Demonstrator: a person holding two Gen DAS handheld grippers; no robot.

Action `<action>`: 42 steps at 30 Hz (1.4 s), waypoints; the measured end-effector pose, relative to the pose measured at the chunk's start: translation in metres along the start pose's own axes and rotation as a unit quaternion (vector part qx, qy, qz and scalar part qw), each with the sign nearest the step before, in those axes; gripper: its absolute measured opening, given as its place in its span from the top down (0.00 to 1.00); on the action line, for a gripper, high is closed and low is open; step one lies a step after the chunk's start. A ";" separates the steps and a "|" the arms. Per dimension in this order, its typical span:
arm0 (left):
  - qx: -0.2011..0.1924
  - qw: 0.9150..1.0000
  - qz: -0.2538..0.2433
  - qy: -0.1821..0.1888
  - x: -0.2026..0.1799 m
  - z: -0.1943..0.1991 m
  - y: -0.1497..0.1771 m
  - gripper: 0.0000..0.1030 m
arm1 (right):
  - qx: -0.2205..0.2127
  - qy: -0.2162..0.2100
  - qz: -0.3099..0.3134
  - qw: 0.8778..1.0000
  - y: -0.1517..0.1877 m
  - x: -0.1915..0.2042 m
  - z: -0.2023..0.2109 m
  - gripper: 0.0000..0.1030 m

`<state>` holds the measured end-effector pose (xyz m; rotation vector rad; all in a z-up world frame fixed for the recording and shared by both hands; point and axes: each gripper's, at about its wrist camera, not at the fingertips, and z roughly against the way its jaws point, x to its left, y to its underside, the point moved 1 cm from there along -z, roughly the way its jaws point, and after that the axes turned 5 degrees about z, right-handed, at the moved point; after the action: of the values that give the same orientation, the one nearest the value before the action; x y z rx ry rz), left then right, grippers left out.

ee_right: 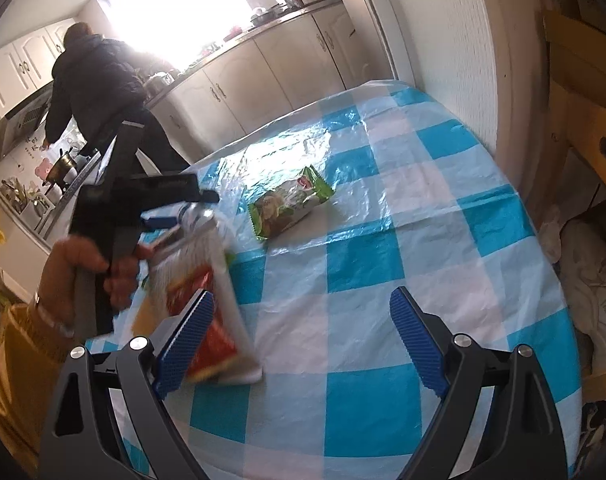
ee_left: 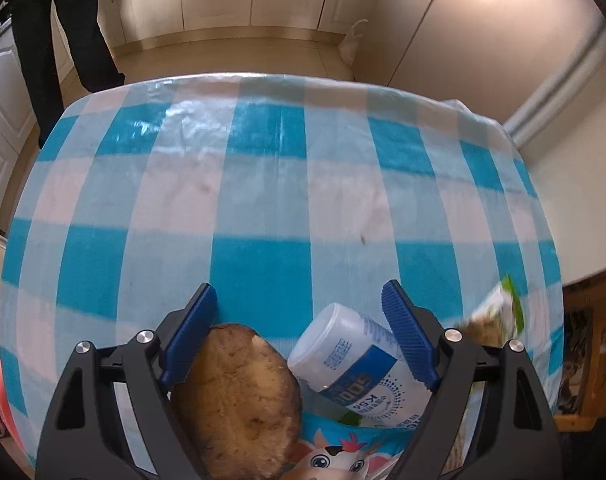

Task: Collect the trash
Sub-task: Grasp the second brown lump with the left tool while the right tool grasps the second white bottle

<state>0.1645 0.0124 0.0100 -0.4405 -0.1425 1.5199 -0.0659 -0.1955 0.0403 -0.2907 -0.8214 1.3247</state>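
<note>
In the left wrist view my left gripper [ee_left: 299, 304] is open above a brown potato [ee_left: 239, 396] and a white bottle with a blue label [ee_left: 355, 364], both lying between the jaws, neither gripped. A green snack packet [ee_left: 499, 316] lies at the right, blurred; it also shows in the right wrist view [ee_right: 289, 202] on the blue-and-white checked tablecloth [ee_right: 383, 208]. My right gripper [ee_right: 303, 312] is open and empty. The left gripper [ee_right: 171, 208] shows there at the left, over a blurred red-and-white packet [ee_right: 207, 304].
The table is round with its far edge [ee_left: 263, 76] near kitchen cabinets. A person in dark clothes [ee_right: 103, 92] stands at the counter. A cartoon-printed wrapper [ee_left: 339, 456] lies under the left gripper. A wooden chair [ee_right: 583, 140] and a wall flank the table's right side.
</note>
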 end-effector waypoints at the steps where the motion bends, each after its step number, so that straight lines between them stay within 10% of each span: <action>1: -0.001 1.000 -0.002 0.000 0.000 0.003 0.007 0.18 | -0.001 0.001 0.000 1.000 0.000 0.000 0.001 0.14; 17: -0.042 0.996 -0.027 0.074 0.010 0.057 0.074 0.18 | 0.016 -0.002 0.030 0.999 0.002 0.012 -0.003 0.14; 35: -0.073 0.993 -0.080 0.034 0.034 0.077 0.129 0.18 | 0.072 -0.135 0.125 0.980 -0.025 0.067 -0.055 0.14; 42: -0.071 0.995 -0.064 0.038 0.035 0.063 0.127 0.39 | 0.109 -0.138 0.163 0.971 -0.028 0.088 -0.082 0.31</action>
<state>0.0259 0.0571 0.0150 -0.5926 -0.2161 1.3702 0.0116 -0.0997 0.0324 -0.0681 -0.8740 1.7784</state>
